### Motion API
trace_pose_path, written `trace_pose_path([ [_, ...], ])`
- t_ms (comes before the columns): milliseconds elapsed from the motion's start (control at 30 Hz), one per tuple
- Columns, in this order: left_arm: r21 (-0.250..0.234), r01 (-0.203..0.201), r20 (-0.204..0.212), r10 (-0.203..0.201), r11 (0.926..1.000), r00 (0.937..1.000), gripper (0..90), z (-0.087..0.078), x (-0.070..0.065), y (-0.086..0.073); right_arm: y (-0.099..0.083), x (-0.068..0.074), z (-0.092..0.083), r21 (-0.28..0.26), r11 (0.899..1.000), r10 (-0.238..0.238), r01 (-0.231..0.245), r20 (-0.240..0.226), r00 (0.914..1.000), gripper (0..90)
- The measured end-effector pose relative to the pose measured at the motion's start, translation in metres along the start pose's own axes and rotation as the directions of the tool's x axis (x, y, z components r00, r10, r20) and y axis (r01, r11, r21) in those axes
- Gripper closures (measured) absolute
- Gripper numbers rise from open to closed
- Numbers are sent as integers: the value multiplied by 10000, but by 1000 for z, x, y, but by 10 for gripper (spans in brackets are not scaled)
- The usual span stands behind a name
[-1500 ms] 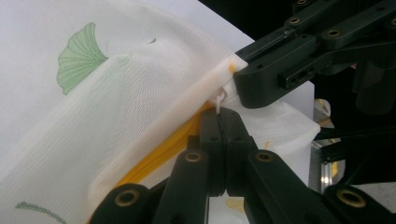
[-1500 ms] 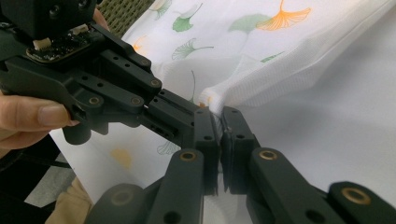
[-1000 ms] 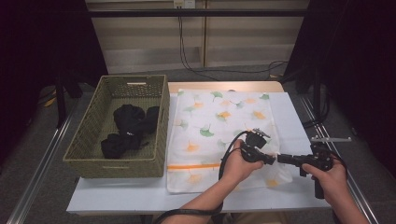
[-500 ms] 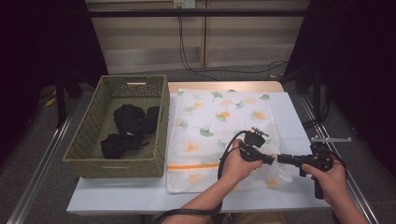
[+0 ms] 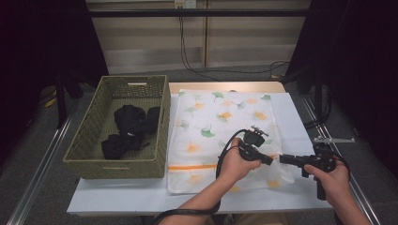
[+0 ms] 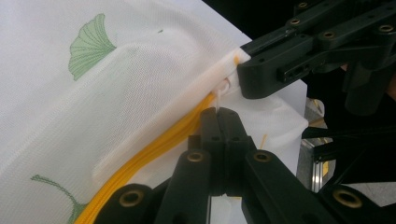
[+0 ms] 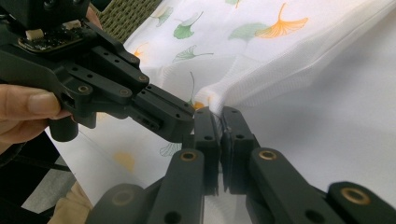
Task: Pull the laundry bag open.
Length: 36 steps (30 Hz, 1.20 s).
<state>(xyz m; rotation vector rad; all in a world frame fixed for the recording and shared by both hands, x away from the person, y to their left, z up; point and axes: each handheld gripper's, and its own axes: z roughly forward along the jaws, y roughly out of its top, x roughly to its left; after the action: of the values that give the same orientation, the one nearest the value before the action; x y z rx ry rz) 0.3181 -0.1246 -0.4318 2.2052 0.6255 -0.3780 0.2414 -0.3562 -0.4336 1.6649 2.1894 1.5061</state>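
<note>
Zip-opening step judged underway, lower right of high view: left gripper (image 6: 218,114) clamped on zip pull (image 6: 217,99), right gripper (image 7: 219,116) pinched shut on mesh bag (image 5: 220,117) corner; next, pull to be drawn along zip (image 6: 154,149).

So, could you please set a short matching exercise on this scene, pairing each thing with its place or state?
Things:
1. basket
2. black clothes
3. zipper
4. left gripper

Descriptions:
a. orange, along the mesh bag's edge
b. lying in the basket
c. shut at the zipper's end
d. left of the bag on the table

Pairs: 1-d, 2-b, 3-a, 4-c
</note>
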Motion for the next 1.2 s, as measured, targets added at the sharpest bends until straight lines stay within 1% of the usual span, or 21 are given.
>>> trace_pose_path([
  [33,-1,67,96,-67,10000,9999,900,0,0,0,0,0,0,-3,10000,7,-7,-33,10000,869],
  [100,-56,132,88,-132,9999,9999,900,0,-1,0,0,-1,0,-14,10000,82,-82,-91,9999,870],
  [200,38,20,-26,-20,10000,10000,900,0,-1,1,0,-2,-1,-65,9999,128,-129,-145,9998,870],
  [233,15,60,11,-60,10000,10000,900,-1,-1,0,0,-2,0,-84,9999,133,-135,-170,9998,870],
  [300,-33,-35,-47,35,10000,10000,900,0,-1,0,0,-2,0,-134,9998,173,-177,-271,9995,870],
  [333,-130,-67,38,68,9999,10000,900,0,0,-1,-1,-2,0,-125,9998,165,-169,-267,9995,869],
  [400,-235,-60,18,60,9997,10000,900,3,-1,-2,-1,-2,0,-119,9997,212,-215,-295,9993,870],
  [433,-330,-350,-80,348,9988,9994,900,4,0,-3,-1,-2,0,-86,9998,200,-203,-317,9993,870],
  [467,-303,-324,58,326,9990,9995,900,5,0,-4,-1,-1,0,-116,9997,224,-228,-321,9992,869],
  [500,-264,-129,56,130,9996,9999,900,6,-1,-4,-1,-2,0,-53,9997,219,-221,-331,9992,869],
  [633,-539,-409,-80,405,9977,9991,890,7,-1,-4,-1,-2,1,-96,9996,273,-277,-440,9987,869],
  [667,-602,-329,-41,327,9976,9995,889,8,-2,-4,-1,-2,1,-135,9996,247,-253,-450,9987,869],
  [700,-584,-454,-150,446,9973,9989,886,8,-2,-4,-1,-2,1,-120,9994,316,-323,-535,9981,869],
  [733,-541,-568,-154,560,9969,9983,881,8,-2,-3,-1,-2,1,-127,9994,329,-336,-525,9981,870],
  [767,-649,-481,-50,479,9967,9988,876,9,-2,-4,-1,-2,1,-132,9993,352,-360,-538,9979,869],
  [800,-628,-446,-169,437,9970,9989,864,9,-2,-3,-1,-2,2,-113,9993,340,-347,-578,9977,870],
  [900,-624,-451,-149,443,9970,9989,863,10,-2,-3,-1,-2,2,-85,9992,397,-402,-578,9975,869],
  [1000,-648,-575,-353,553,9962,9978,843,12,-1,-4,-2,-2,3,-122,9985,518,-528,-741,9959,870],
  [1100,-676,-688,-297,670,9953,9973,870,13,-1,-4,-2,-2,4,-124,9986,509,-520,-740,9960,871],
  [1133,-691,-532,-240,516,9962,9984,887,14,0,-4,-2,-2,3,-104,9987,492,-501,-754,9959,871],
  [1200,-585,-542,-165,533,9968,9984,896,13,1,-3,-2,-1,4,-130,9990,408,-419,-757,9963,870],
])
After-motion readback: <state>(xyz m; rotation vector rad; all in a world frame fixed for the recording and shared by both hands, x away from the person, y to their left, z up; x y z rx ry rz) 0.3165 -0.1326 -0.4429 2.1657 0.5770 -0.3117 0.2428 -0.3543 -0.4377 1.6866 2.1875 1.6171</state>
